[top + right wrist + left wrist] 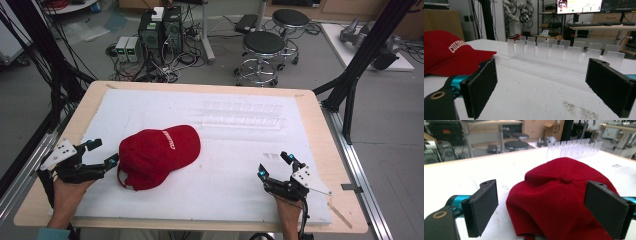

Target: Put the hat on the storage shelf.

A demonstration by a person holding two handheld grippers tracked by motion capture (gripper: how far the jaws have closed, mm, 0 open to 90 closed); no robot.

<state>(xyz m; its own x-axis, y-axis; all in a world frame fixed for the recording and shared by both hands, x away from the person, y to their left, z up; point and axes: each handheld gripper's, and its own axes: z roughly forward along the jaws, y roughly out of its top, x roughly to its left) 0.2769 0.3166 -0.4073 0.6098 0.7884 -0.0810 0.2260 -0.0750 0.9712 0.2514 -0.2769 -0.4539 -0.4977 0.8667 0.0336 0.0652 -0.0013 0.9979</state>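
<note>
Resting on the white surface, the red cap lay just beside the wide-open left claw; the right claw gaped too.

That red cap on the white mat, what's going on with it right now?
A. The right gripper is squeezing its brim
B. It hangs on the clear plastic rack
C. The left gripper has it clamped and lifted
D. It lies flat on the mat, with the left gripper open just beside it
D: the red cap rests on the white mat, and the left gripper stands beside it, jaws spread and holding nothing.
</note>
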